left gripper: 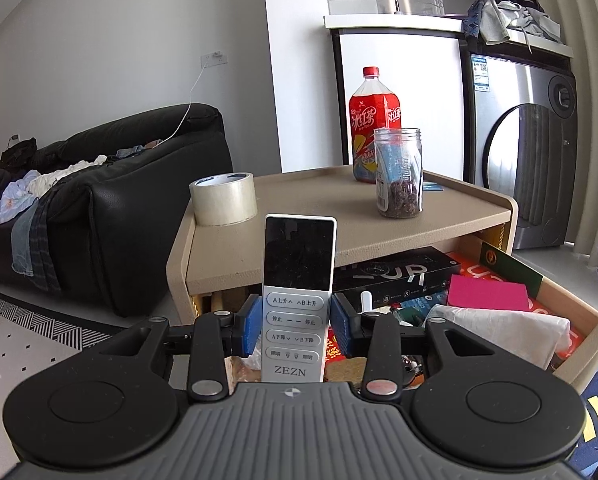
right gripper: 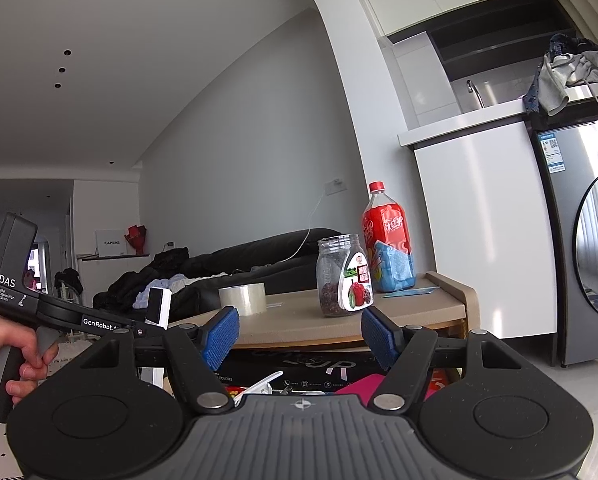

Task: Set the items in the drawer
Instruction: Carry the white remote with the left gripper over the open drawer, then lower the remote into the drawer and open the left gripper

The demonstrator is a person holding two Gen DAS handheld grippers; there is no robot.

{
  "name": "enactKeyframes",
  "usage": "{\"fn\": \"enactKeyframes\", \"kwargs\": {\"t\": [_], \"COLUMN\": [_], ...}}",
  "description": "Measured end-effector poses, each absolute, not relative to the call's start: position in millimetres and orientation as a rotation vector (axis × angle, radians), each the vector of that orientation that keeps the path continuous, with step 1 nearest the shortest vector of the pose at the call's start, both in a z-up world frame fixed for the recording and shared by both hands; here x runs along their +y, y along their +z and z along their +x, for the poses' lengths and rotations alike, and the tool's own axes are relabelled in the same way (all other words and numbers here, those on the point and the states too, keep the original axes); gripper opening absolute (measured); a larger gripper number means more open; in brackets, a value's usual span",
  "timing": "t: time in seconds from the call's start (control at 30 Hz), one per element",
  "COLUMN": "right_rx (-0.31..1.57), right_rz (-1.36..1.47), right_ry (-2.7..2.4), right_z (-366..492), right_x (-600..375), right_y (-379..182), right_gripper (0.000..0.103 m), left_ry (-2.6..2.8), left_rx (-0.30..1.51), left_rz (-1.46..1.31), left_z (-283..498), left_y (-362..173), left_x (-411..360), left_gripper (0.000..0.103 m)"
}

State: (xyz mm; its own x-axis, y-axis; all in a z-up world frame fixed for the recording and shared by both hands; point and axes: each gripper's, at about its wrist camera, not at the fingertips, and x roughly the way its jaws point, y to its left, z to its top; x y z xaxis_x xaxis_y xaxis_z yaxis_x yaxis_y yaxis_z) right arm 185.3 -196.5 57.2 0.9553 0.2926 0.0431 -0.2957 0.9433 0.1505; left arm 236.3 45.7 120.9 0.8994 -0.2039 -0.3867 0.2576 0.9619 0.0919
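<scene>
My left gripper (left gripper: pixel 297 320) is shut on a silver remote control (left gripper: pixel 299 276), which stands upright between the blue pads (left gripper: pixel 246 328) in front of the beige side table (left gripper: pixel 299 240). The open drawer (left gripper: pixel 567 300) lies below and to the right, full of boxes, a pink pad (left gripper: pixel 487 292) and white tissue (left gripper: pixel 507 328). On the tabletop stand a tape roll (left gripper: pixel 223 199), a glass jar (left gripper: pixel 399 174) and a red drink bottle (left gripper: pixel 373 120). My right gripper (right gripper: pixel 301 336) is open and holds nothing, above the drawer's front. The right wrist view shows the left gripper (right gripper: pixel 131 326) with the remote (right gripper: pixel 159 306).
A black sofa (left gripper: pixel 99 200) covered with clothes stands left of the table. A washing machine (left gripper: pixel 539 152) and white cabinet (left gripper: pixel 399 92) are behind it on the right. A patterned rug (left gripper: pixel 27 344) covers the floor at the left. A hand (right gripper: pixel 7 356) holds the left gripper's handle.
</scene>
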Motion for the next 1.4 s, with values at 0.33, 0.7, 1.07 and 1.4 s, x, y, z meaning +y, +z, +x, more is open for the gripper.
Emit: {"fn": "enactKeyframes", "kwargs": {"t": [0.33,0.7,1.07,1.4], "right_rx": [-0.014,-0.011,-0.009,-0.011], "right_rz": [0.134,0.158,0.143,0.150], "right_ry": [0.330,0.310,0.319,0.309], "right_z": [182,187,186,188], "right_x": [-185,-189,-184,-187], "right_y": [54,55,53,53], "right_gripper": [0.072,0.072,0.072,0.072], "left_ry": [-0.268,-0.323,-0.350,-0.383], "left_rx": [0.400,0.428,0.459,0.467], "left_rz": [0.161,0.167,0.196,0.312], "left_z": [248,262,265,265], "left_y": [115,108,111,110], "left_x": [37,22,8,-14], "left_gripper": [0.041,0.041,0.041,0.042]}}
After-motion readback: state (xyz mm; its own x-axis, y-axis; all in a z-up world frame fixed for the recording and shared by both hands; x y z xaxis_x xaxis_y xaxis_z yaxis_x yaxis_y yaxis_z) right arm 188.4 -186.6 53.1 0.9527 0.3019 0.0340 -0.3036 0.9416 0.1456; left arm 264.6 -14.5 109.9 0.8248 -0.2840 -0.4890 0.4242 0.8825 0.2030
